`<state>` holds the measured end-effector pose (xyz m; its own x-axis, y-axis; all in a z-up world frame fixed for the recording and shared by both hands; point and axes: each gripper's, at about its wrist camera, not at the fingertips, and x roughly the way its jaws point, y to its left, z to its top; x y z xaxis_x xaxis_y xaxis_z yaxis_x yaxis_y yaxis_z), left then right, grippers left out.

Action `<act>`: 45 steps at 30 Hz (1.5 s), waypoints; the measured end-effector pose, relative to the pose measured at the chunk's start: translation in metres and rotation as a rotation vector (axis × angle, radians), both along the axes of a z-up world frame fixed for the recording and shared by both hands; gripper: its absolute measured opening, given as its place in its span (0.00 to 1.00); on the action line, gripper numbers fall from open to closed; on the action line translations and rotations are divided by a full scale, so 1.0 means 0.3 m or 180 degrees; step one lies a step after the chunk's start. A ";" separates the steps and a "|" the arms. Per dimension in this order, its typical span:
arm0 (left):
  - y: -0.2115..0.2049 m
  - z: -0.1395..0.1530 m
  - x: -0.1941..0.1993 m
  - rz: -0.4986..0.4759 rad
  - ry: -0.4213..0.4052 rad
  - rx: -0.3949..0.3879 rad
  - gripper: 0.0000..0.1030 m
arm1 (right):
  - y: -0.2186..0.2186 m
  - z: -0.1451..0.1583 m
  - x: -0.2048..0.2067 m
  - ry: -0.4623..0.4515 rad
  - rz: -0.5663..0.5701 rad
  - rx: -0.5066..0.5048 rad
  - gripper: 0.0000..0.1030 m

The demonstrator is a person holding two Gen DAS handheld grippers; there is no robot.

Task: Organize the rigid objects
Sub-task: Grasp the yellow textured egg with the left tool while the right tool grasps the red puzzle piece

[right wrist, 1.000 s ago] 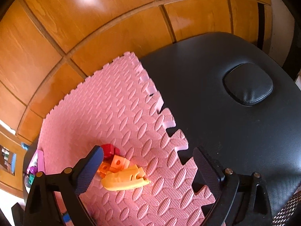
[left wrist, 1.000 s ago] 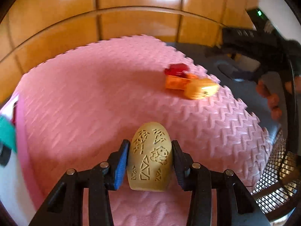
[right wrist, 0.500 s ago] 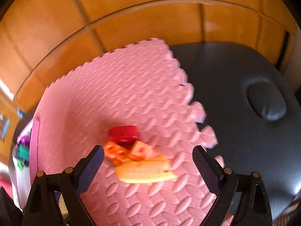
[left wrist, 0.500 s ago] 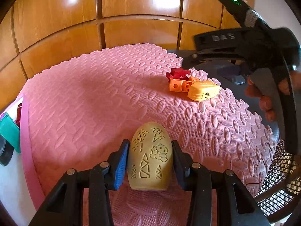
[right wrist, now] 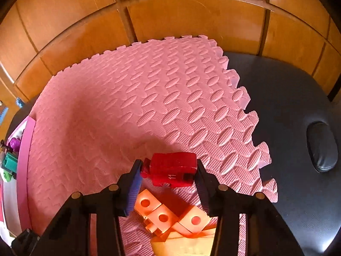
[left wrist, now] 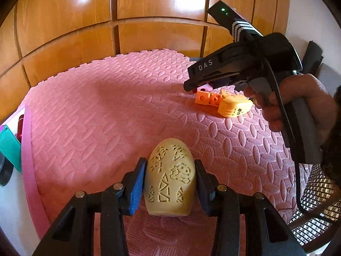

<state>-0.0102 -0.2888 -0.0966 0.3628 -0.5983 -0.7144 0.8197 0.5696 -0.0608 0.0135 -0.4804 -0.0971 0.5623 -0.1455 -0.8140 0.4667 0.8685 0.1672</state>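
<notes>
Your left claw (left wrist: 169,183) pinches the tan carved egg (left wrist: 170,179) at its sides, resting on the near part of the pink foam mat (left wrist: 106,117), likely parked while the other hand works. To the right, your right claw (right wrist: 168,170) has just been closing and now has the red block (right wrist: 172,171) between its pads, touching both, beside the orange blocks (right wrist: 164,213), seemingly to lift it.

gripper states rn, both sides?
Left gripper: shut on the tan egg.
Right gripper: jaws just closed onto the red block.
</notes>
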 end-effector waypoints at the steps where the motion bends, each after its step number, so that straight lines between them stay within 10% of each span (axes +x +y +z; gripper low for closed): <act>1: 0.000 0.000 0.000 0.0000 0.0003 0.0001 0.43 | -0.004 -0.001 -0.001 -0.0017 -0.0009 0.0022 0.47; 11: 0.004 0.006 -0.002 -0.0001 0.0008 -0.0001 0.43 | 0.068 -0.020 0.021 0.0112 0.0097 -0.0468 0.49; 23: 0.002 -0.003 -0.003 -0.0010 0.0021 -0.0024 0.43 | 0.010 -0.005 0.003 -0.0078 0.0013 -0.0068 0.51; 45: -0.002 0.019 -0.003 0.0048 0.0121 0.0034 0.42 | 0.047 -0.027 0.029 -0.0012 0.0130 -0.0523 0.47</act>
